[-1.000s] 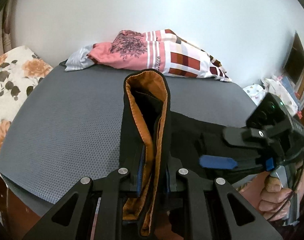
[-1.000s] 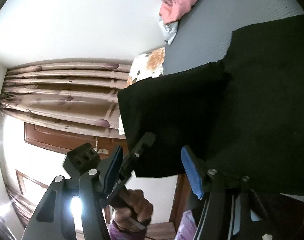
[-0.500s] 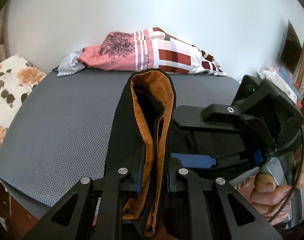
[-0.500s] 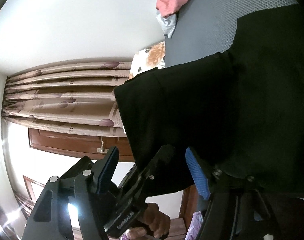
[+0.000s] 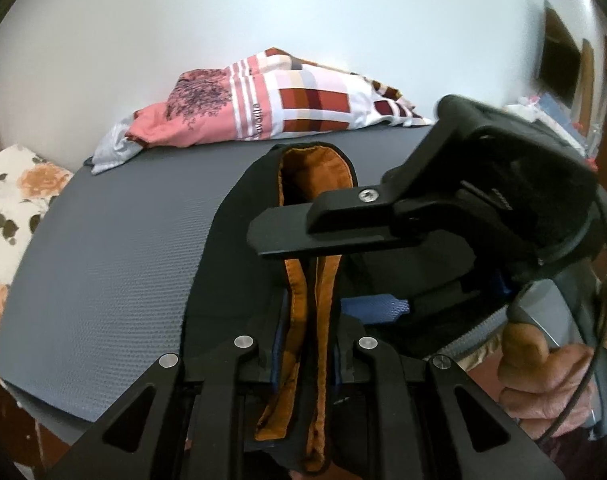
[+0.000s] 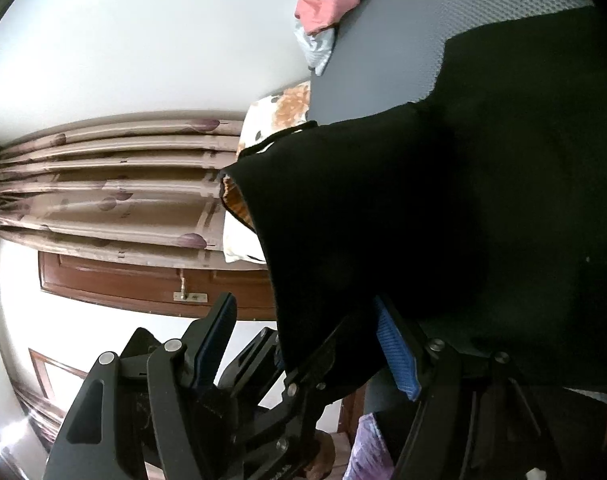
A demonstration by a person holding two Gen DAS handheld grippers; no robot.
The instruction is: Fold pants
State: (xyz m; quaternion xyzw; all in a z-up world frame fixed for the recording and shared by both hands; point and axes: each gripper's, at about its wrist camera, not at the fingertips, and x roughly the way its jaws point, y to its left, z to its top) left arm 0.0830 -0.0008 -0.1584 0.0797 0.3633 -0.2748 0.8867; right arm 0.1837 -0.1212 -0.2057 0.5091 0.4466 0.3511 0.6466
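- The pants (image 5: 227, 264) are black with an orange lining; they lie partly on a gray mat (image 5: 115, 240) and rise toward the near edge, where they are lifted.
- In the left wrist view, the left gripper (image 5: 305, 354) has its jaws pressed together on a bunched, upright fold of the pants, with the orange lining showing between the blue pads.
- The fold curves up and over in a loop beyond the jaws, its orange inside facing the camera.
- The right gripper (image 5: 367, 272) reaches in from the right and crosses in front of that loop; its upper finger (image 5: 323, 228) lies over the orange lining, and a blue pad (image 5: 373, 307) shows lower down, near the left gripper.
- The person's right hand (image 5: 543, 380) holds the handle at the right edge.
- In the right wrist view, the right gripper (image 6: 303, 344) has its jaws spread, with a hanging edge of the black cloth (image 6: 423, 220) between them; the right-hand blue pad (image 6: 395, 356) lies against the cloth, while the left-hand one (image 6: 219, 332) stands apart from it.
- The left gripper's dark frame (image 6: 263, 392) shows low in that view, just below the cloth edge.
- At the far edge of the mat lies a heap of pink, white and red patterned cloth (image 5: 263, 104) against a white wall (image 5: 303, 12).
- A floral cushion (image 5: 11, 200) sits left of the mat.
- Striped curtains (image 6: 111, 184) and a brown wooden door (image 6: 143, 280) fill the left of the right wrist view.
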